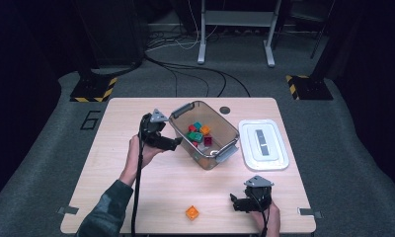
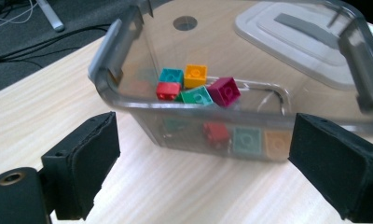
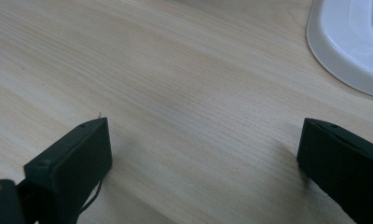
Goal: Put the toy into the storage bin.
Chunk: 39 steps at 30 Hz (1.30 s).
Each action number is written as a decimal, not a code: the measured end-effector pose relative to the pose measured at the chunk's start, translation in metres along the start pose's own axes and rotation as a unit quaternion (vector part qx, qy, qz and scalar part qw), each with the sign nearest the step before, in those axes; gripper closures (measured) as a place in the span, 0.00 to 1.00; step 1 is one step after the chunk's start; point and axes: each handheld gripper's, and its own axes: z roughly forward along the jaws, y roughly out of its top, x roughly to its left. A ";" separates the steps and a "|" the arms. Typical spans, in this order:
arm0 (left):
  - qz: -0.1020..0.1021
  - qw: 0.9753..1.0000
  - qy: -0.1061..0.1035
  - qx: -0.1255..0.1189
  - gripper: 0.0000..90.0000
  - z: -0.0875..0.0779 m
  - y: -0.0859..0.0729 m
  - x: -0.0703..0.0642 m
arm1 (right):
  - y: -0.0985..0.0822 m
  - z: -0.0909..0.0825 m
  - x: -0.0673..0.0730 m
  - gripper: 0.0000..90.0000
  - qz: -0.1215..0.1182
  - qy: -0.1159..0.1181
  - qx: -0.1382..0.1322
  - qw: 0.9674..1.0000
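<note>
Hovering just left of the clear bin [image 1: 203, 133] from above, the left gripper [image 1: 175, 143] is spread and empty. Its own view faces the bin wall, bricks [image 2: 201, 88] inside. Right gripper [image 3: 201, 158]: spread over bare table [image 3: 175, 70].

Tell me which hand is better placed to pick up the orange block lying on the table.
Right. The right gripper rests open beside the orange block, while the left gripper, also open, is up at the clear bin.
</note>
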 end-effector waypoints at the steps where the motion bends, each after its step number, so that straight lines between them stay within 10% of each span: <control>1: 0.000 1.000 0.000 0.000 0.09 0.000 0.000 0.000 | 0.000 0.000 0.000 0.02 0.000 0.000 0.000 1.000; 15: 0.026 1.000 -0.017 -0.002 0.03 -0.015 -0.052 -0.048 | 0.000 0.000 0.000 0.02 0.000 0.000 0.000 1.000; 39: 0.044 0.994 -0.094 0.041 0.00 0.007 -0.124 -0.124 | 0.000 0.000 0.000 0.02 0.000 -0.001 0.000 1.000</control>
